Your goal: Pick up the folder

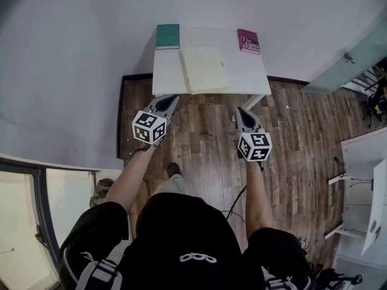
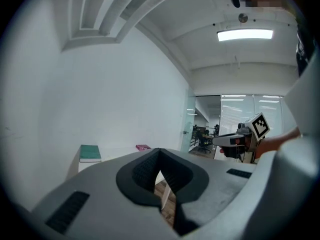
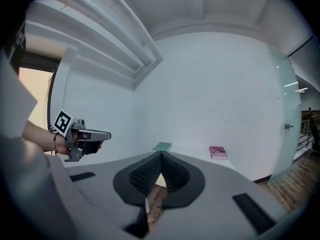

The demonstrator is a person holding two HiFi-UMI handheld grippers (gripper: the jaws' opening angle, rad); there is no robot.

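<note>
A pale yellow folder (image 1: pixel 205 69) lies flat on the white table (image 1: pixel 169 77), its near edge at the table's front edge. My left gripper (image 1: pixel 172 99) is shut and empty, held over the wooden floor just short of the table's front left. My right gripper (image 1: pixel 240 112) is shut and empty too, a little before the table's front right corner. In the left gripper view the right gripper (image 2: pixel 220 140) shows at the right; in the right gripper view the left gripper (image 3: pixel 106 134) shows at the left. The folder is mostly hidden behind the jaws in both gripper views.
A green book (image 1: pixel 168 36) lies at the table's far left corner and a magenta book (image 1: pixel 248 41) at its far right corner. White walls stand behind and left of the table. A glass door (image 1: pixel 347 62) and white furniture (image 1: pixel 363 186) are at the right.
</note>
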